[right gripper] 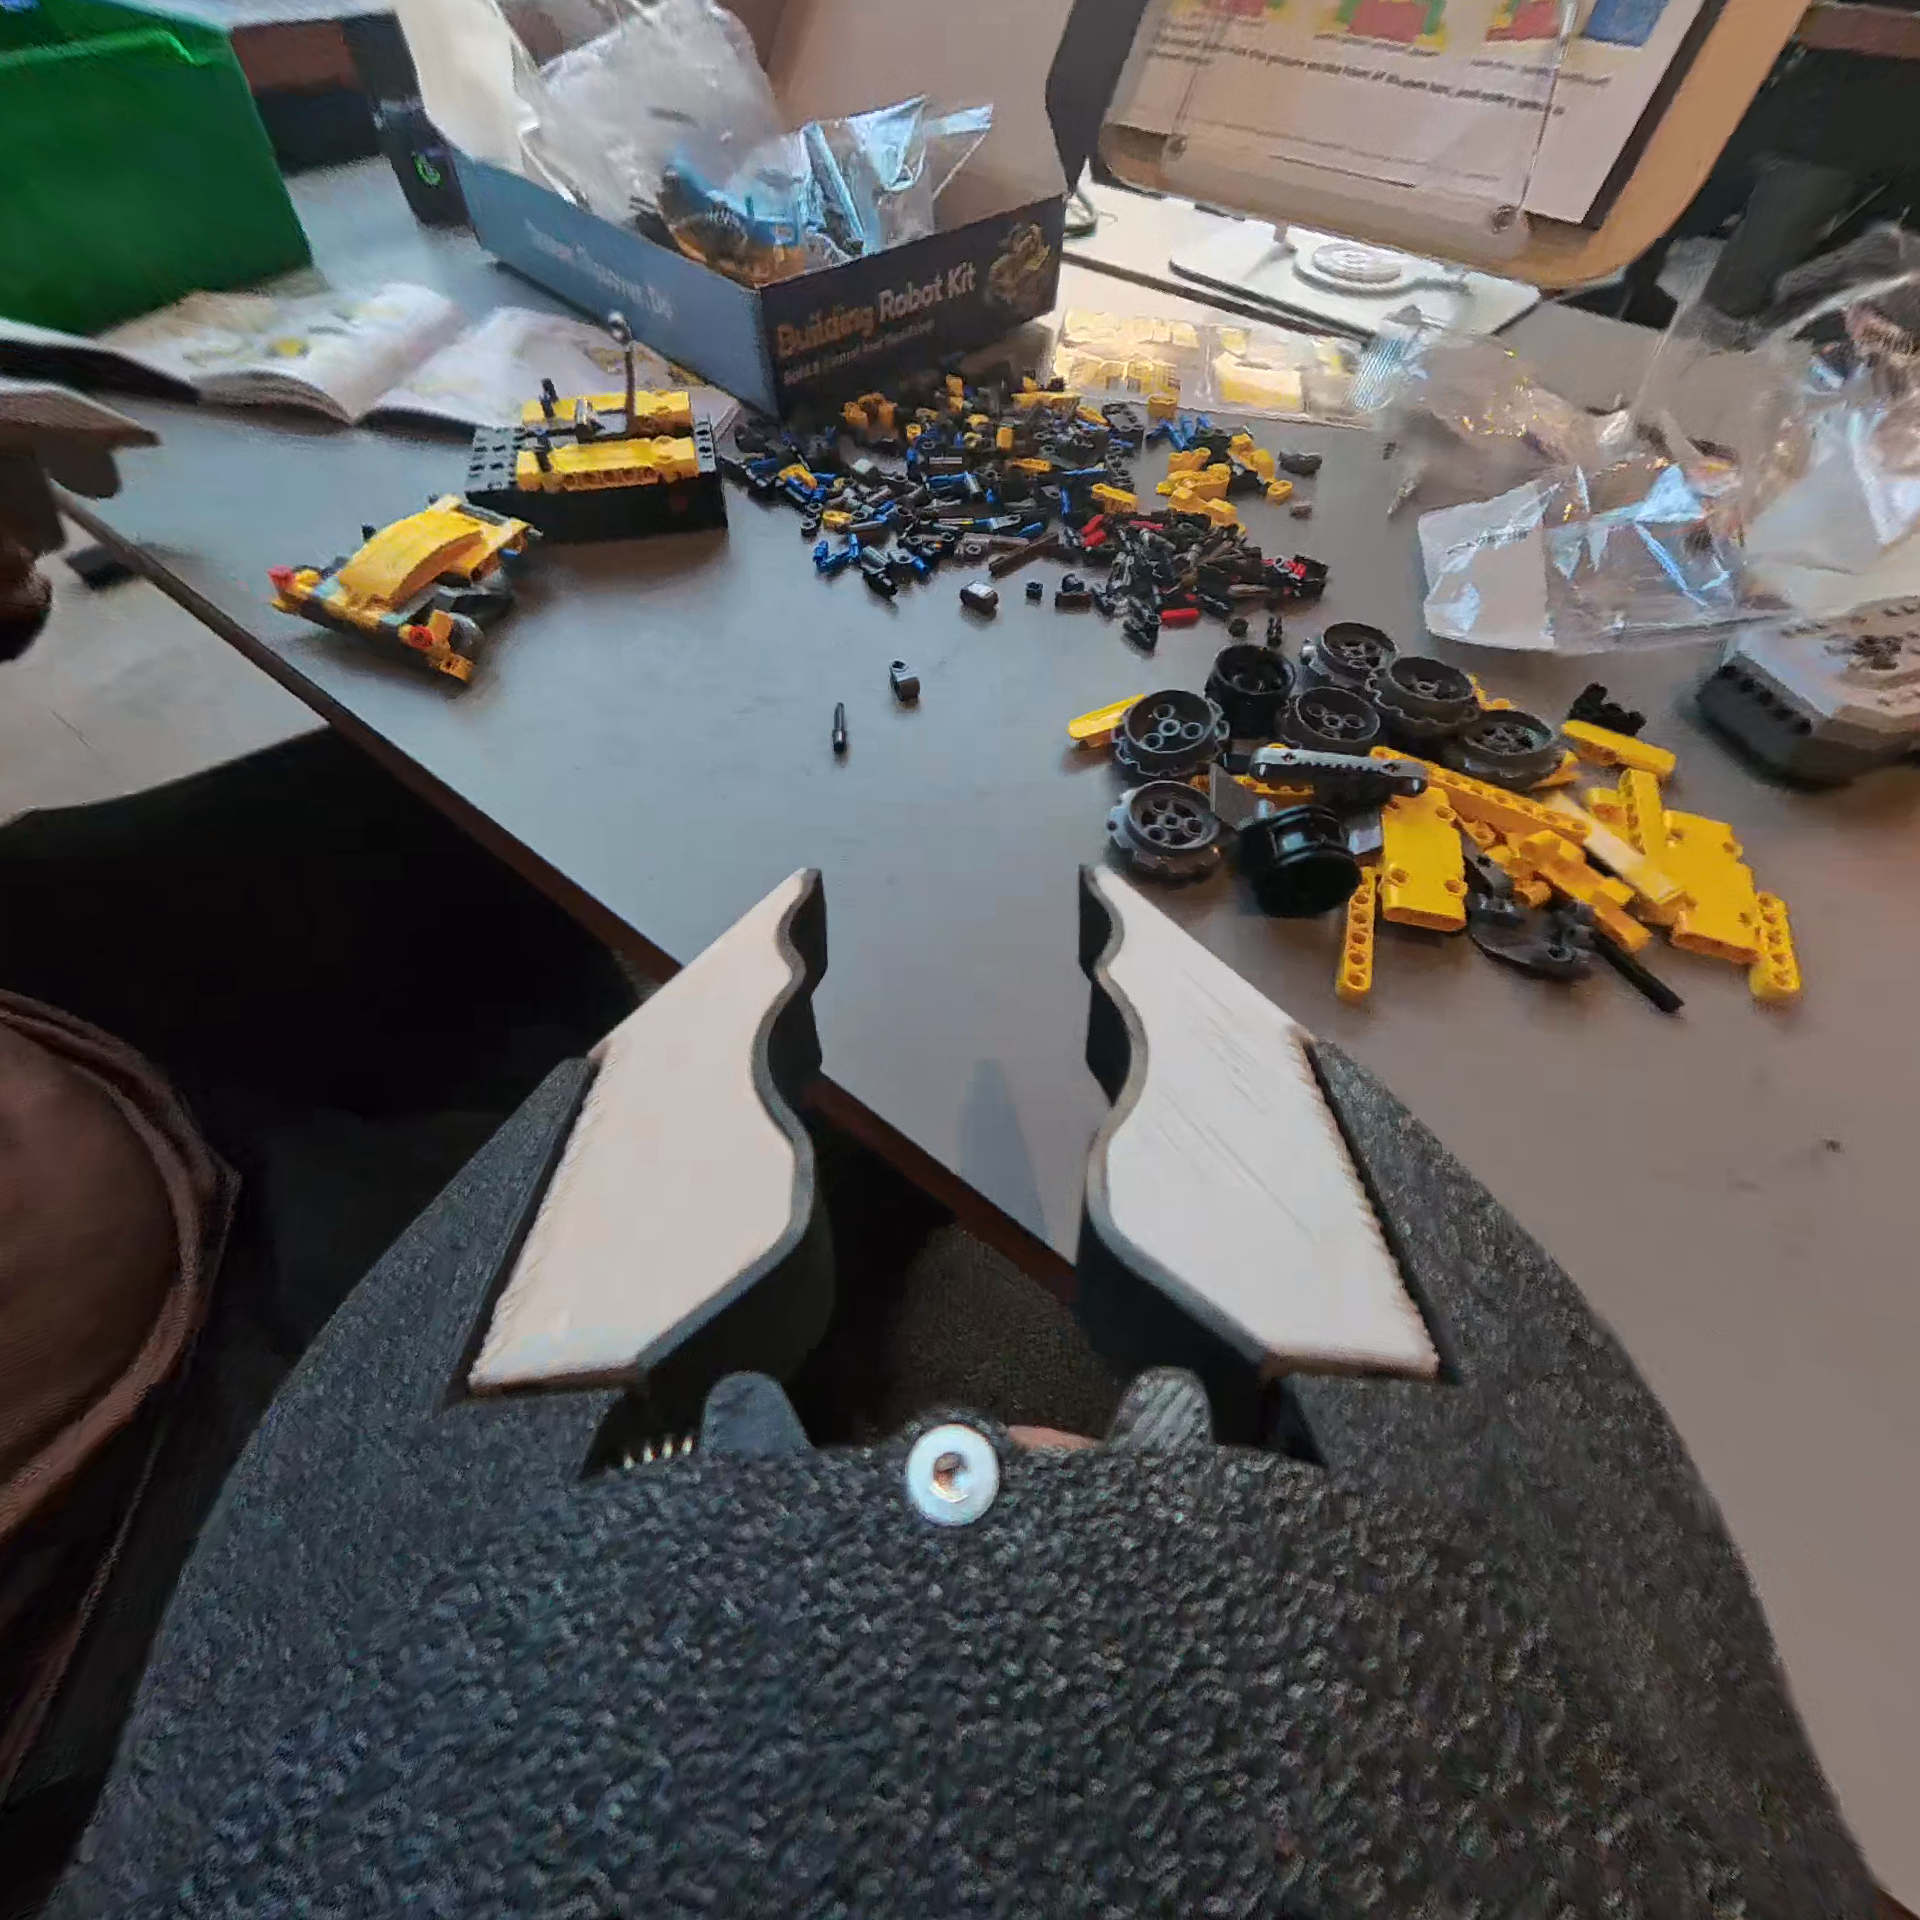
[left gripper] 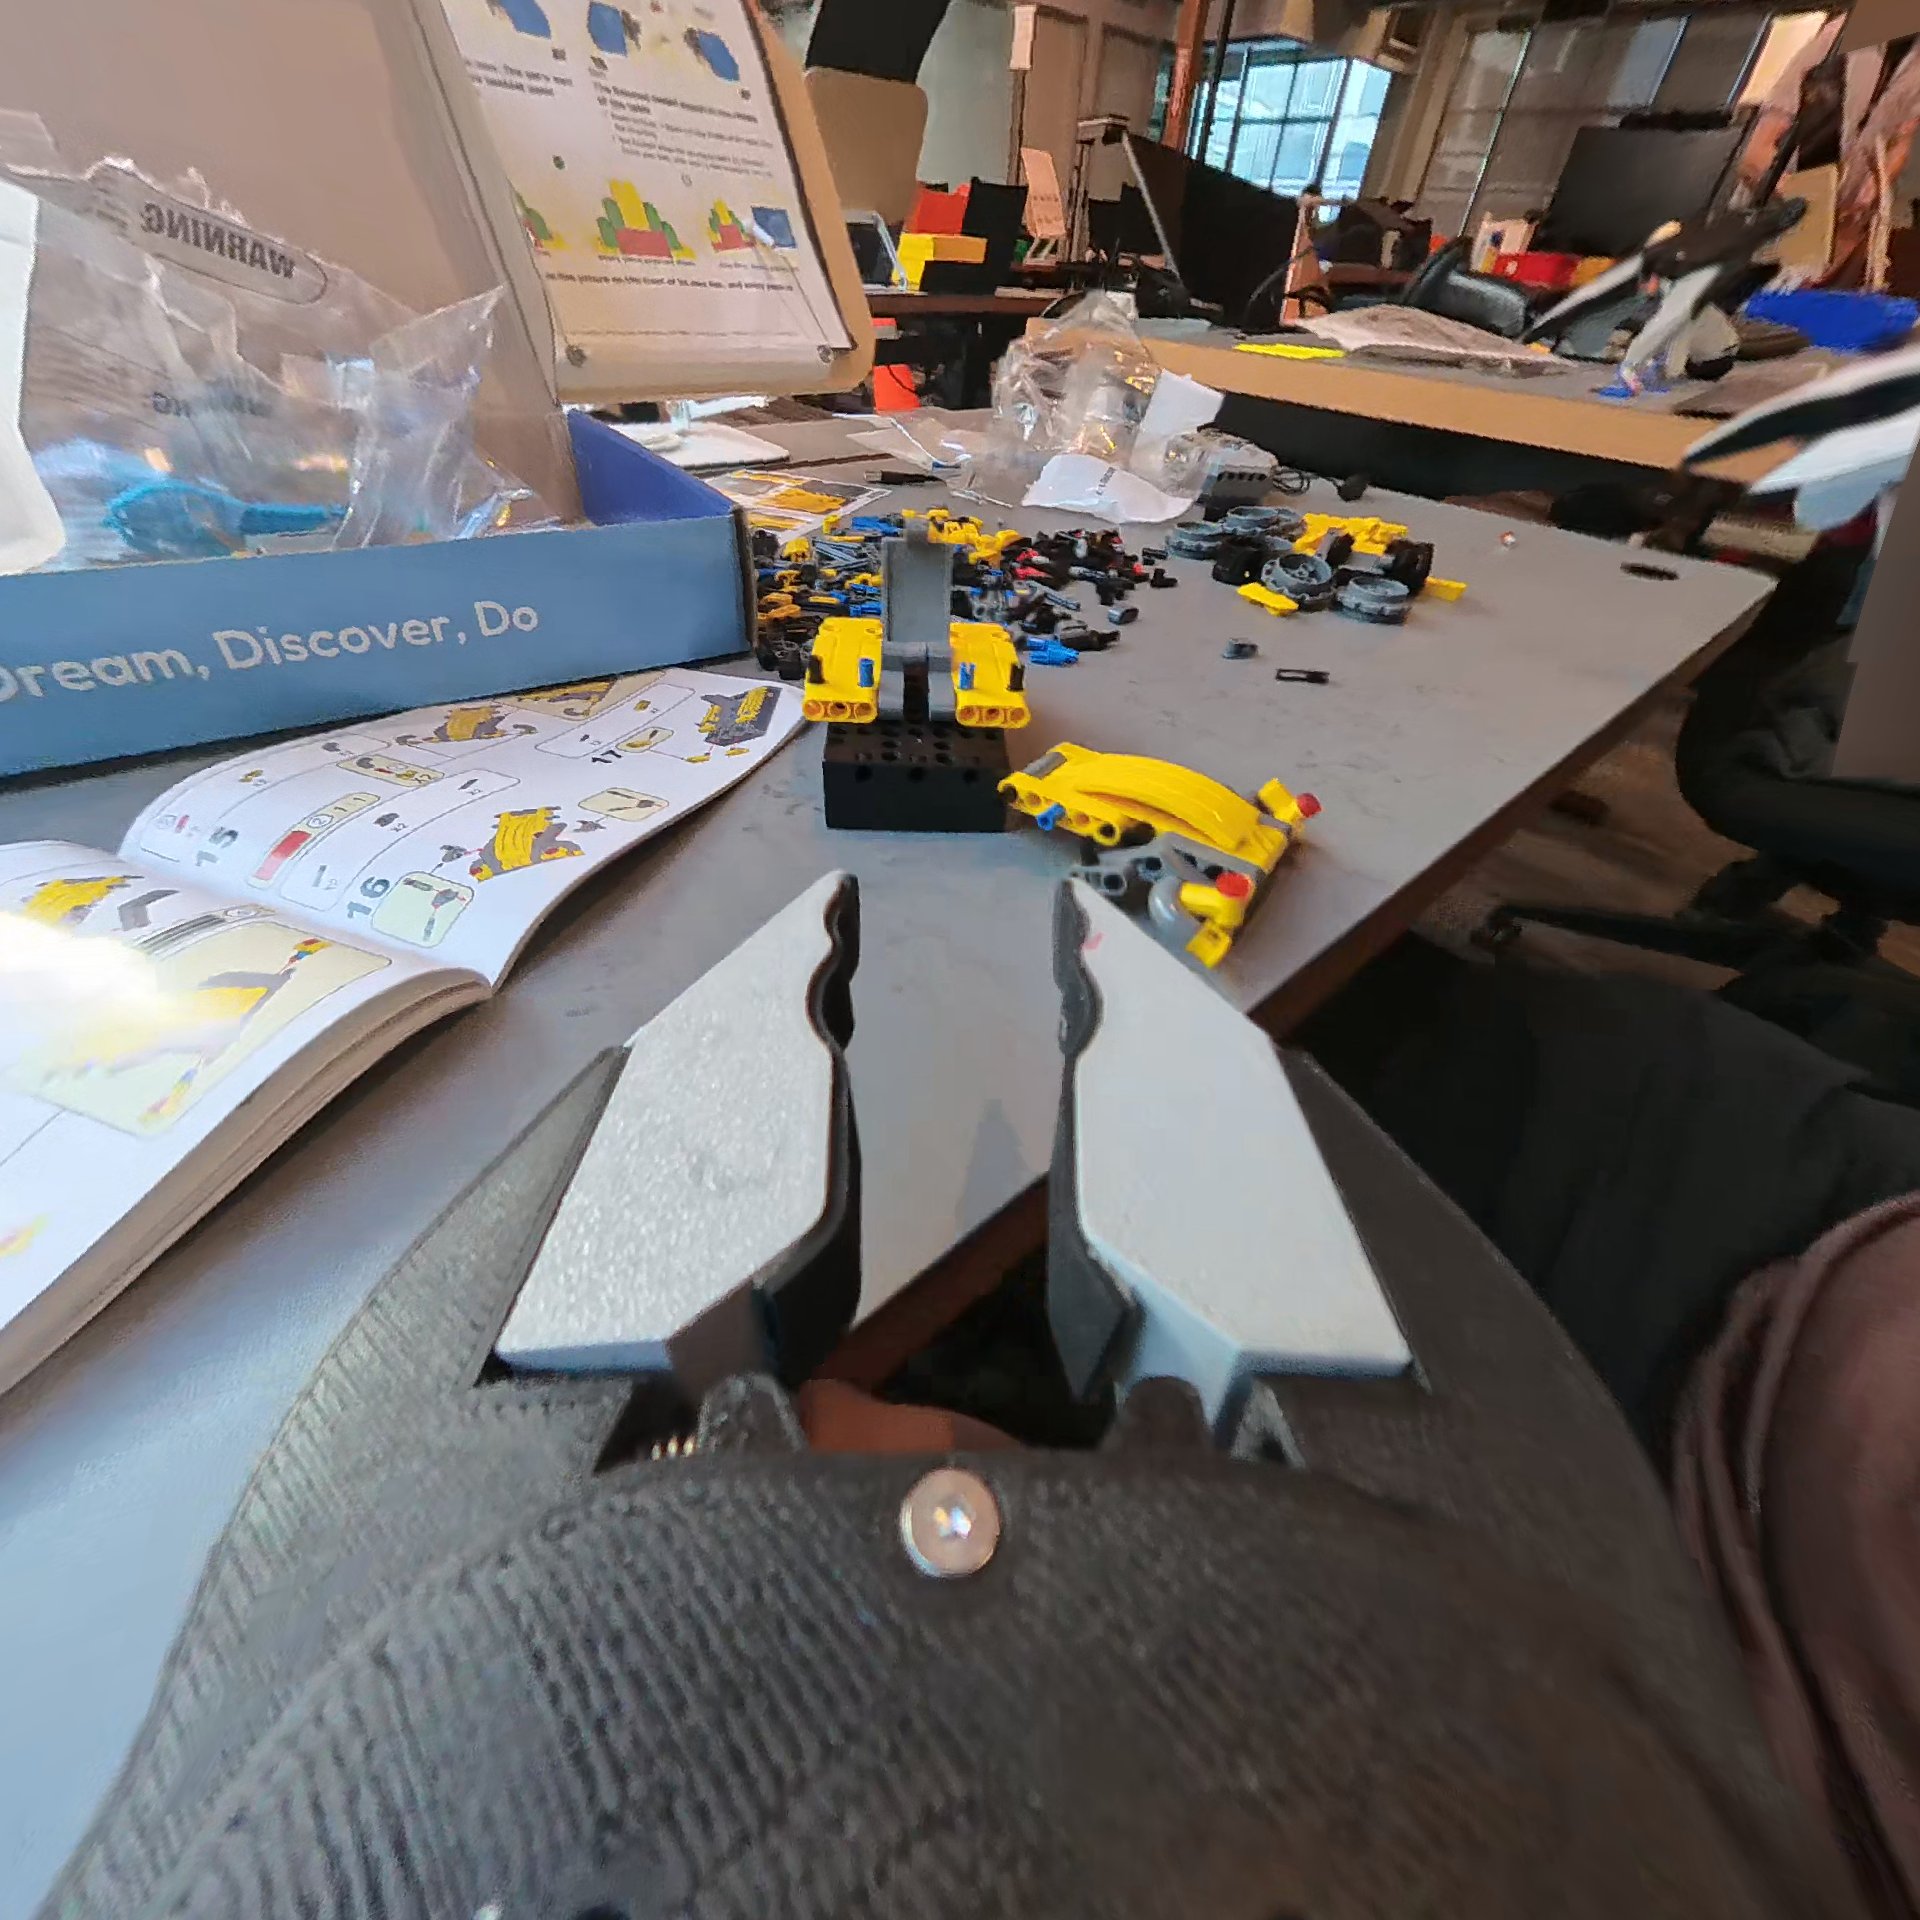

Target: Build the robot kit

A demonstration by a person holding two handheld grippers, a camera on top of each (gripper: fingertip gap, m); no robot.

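Note:
My left gripper (left gripper: 956,914) is open and empty, low over the grey table (left gripper: 665,1039) near its front edge. Just ahead lie a yellow and grey curved assembly (left gripper: 1164,821) and a black block with yellow and grey pieces on it (left gripper: 914,717). My right gripper (right gripper: 951,914) is open and empty above the table's front edge (right gripper: 727,997). Nearest to it are a small black pin (right gripper: 840,725) and a small dark connector (right gripper: 904,681). The curved assembly (right gripper: 416,582) and the black block (right gripper: 603,468) show at its left.
An open instruction booklet (left gripper: 312,935) and a blue kit box with plastic bags (left gripper: 364,644) lie at the left. A heap of small loose parts (right gripper: 1039,499), grey wheels and yellow beams (right gripper: 1455,821), crumpled bags (right gripper: 1662,499), a grey unit (right gripper: 1829,707) and a standing picture board (left gripper: 665,187) fill the table. The left gripper's tips are roughly 40 cm from the right gripper's. The right gripper is farther from the black block (right gripper: 603,468), some 30 cm, than the left, some 15 cm. To reach the small black pin (right gripper: 840,725) in a straight line is about 15 cm for my right fingers, about 30 cm for my left.

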